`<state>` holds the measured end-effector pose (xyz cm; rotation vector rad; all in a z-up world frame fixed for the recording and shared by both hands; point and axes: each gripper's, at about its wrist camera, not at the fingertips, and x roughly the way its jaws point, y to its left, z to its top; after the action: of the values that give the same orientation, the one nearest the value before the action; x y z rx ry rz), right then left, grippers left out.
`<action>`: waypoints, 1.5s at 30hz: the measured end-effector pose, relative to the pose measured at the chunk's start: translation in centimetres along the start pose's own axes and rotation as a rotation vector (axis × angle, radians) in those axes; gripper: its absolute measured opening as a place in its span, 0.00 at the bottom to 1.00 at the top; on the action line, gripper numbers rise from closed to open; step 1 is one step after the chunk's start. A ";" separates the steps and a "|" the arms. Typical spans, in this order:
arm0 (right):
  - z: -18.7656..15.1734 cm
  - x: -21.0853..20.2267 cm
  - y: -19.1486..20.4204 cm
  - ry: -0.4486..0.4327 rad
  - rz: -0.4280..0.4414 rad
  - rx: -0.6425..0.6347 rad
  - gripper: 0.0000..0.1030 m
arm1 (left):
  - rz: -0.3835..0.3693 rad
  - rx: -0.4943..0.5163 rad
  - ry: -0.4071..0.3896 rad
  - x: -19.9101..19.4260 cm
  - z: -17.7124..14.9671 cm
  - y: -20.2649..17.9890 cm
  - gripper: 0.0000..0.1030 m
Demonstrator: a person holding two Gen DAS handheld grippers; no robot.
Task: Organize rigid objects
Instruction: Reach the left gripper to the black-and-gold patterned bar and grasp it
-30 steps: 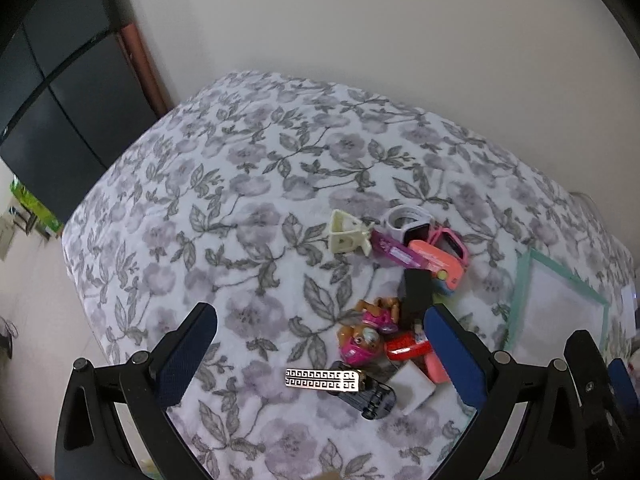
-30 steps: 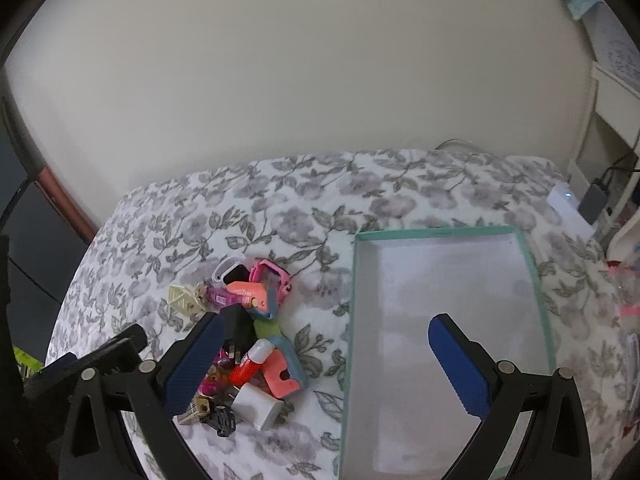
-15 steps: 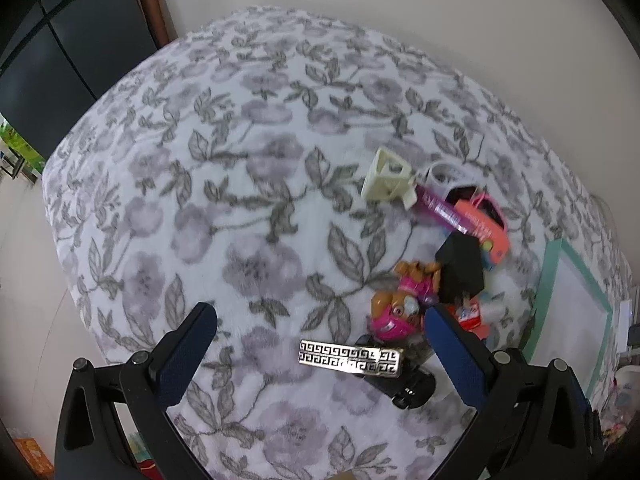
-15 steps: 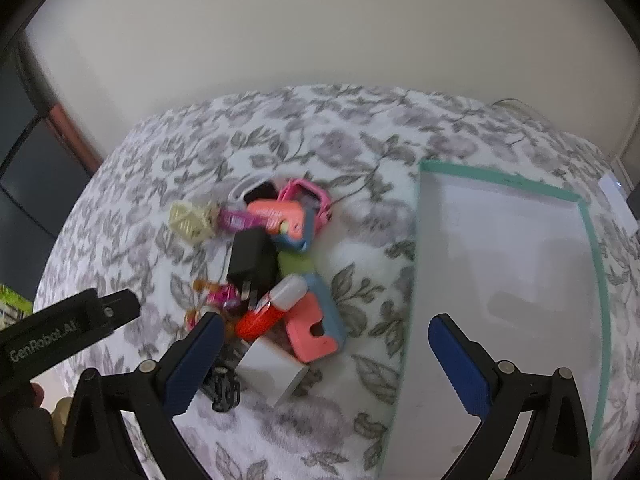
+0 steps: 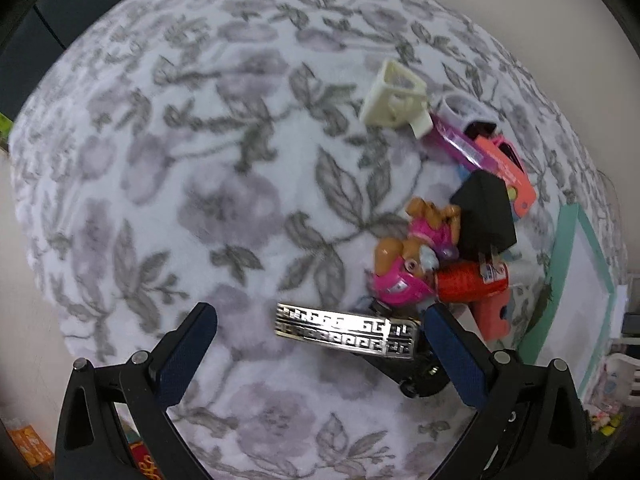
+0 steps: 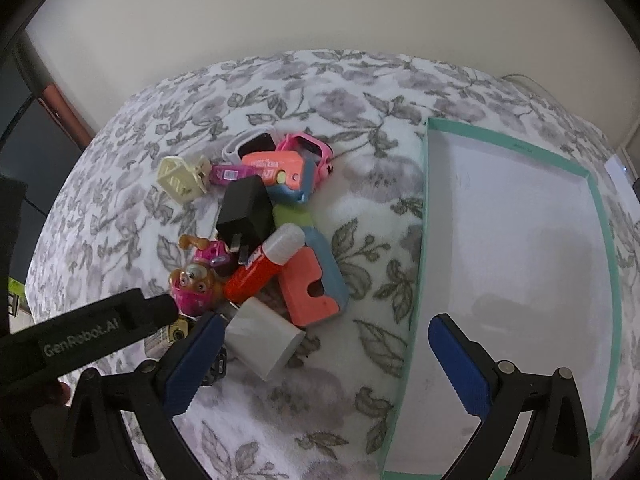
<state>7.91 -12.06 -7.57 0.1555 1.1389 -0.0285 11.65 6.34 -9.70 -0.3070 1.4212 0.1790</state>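
Note:
A pile of small rigid objects lies on the floral bed cover [image 5: 200, 160]: a silver patterned bar [image 5: 346, 331], a pink toy pup [image 5: 404, 264], a black charger [image 6: 246, 214], a red glue stick [image 6: 262, 266], a white charger [image 6: 264, 340], a coral block [image 6: 310, 292] and a cream clip [image 5: 394, 98]. A white tray with a teal rim [image 6: 424, 200] lies to the right of the pile. My left gripper [image 5: 320, 352] is open, its jaws either side of the silver bar. My right gripper [image 6: 324, 360] is open above the cover between the pile and the tray.
A beige wall [image 6: 320, 8] runs behind the bed. A dark cabinet [image 5: 60, 12] stands at the far left. The left gripper's black body [image 6: 80, 344] crosses the lower left of the right wrist view. Clutter sits past the tray [image 5: 616, 380].
Both grippers have come lower and closer to the pile. The silver bar now lies between the left jaws. The right view has swung left toward the pile.

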 end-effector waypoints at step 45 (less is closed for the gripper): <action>-0.2 0.7 -0.2 0.032 -0.014 -0.015 1.00 | -0.245 0.088 0.032 1.5 0.6 1.4 0.81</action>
<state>8.05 -12.17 -8.33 0.1351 1.1721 -0.0301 12.06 7.73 -11.29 -0.4097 1.4058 -0.0890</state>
